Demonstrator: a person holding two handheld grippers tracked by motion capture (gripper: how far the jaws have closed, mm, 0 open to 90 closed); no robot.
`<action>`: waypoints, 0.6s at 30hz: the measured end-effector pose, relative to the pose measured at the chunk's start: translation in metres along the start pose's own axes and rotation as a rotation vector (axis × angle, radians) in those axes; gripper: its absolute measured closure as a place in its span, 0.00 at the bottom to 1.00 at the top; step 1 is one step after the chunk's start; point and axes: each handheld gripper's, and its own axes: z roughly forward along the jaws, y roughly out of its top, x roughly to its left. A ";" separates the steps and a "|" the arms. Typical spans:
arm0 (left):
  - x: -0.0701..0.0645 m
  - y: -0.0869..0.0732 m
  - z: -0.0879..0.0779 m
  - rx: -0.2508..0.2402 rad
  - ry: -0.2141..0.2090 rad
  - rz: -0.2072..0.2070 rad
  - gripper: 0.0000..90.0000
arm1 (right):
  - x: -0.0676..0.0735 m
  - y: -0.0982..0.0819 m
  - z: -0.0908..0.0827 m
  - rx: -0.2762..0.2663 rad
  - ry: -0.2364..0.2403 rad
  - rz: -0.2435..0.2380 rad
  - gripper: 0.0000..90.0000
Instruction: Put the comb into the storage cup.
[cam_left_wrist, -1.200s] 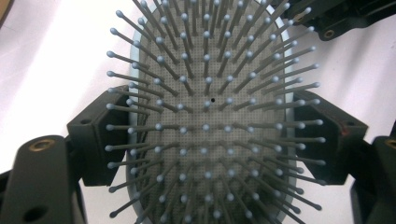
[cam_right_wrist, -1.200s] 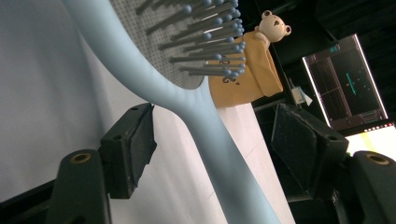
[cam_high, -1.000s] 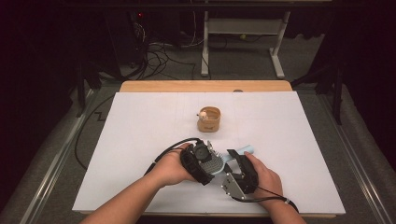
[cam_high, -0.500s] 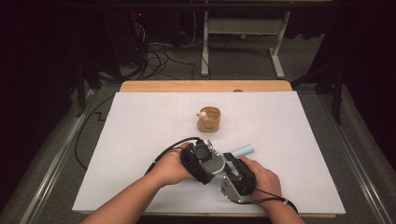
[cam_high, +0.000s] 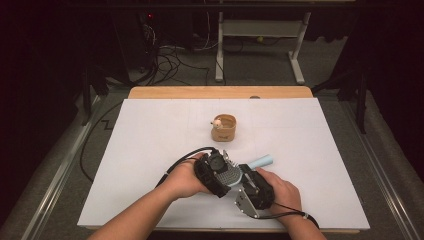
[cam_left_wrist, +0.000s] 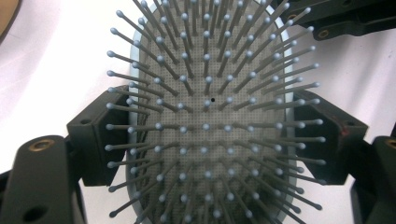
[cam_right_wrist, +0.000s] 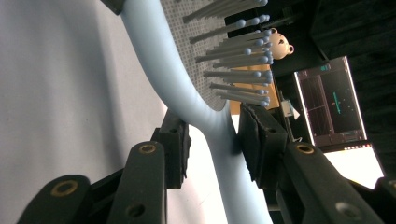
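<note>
A light-blue paddle hairbrush (cam_high: 229, 175) with grey ball-tipped bristles is held just above the white table near its front edge. My left gripper (cam_high: 222, 172) is shut on the brush head. Its pads (cam_left_wrist: 100, 140) press the rim of the brush (cam_left_wrist: 205, 70) from both sides, bristles facing the camera. My right gripper (cam_high: 246, 176) comes in from the right. Its jaws have just been closing, and its pads (cam_right_wrist: 250, 140) now sit against the narrow neck of the brush handle (cam_right_wrist: 154, 60), one on each side. The handle's end (cam_high: 262, 161) points to the far right.
A small wooden cup (cam_high: 224, 128) with a little bear figure (cam_high: 217, 121) on its rim stands at the table's middle, beyond the hands. The white sheet (cam_high: 150, 145) covers the table. A lit monitor (cam_right_wrist: 334, 100) shows in the right gripper view. Cables lie on the floor behind.
The right gripper's jaws have drawn in around the brush handle. Both hands and the brush have stayed where they were.
</note>
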 end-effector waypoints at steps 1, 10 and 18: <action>0.000 0.000 0.000 -0.001 -0.001 0.000 0.22 | 0.000 0.000 0.000 0.000 0.000 0.000 0.72; 0.001 0.000 0.000 -0.008 -0.007 0.000 0.22 | 0.000 0.000 0.000 0.011 -0.008 -0.018 0.74; 0.003 0.000 0.000 -0.008 -0.009 0.001 0.22 | 0.001 0.001 0.001 0.021 -0.011 -0.047 0.77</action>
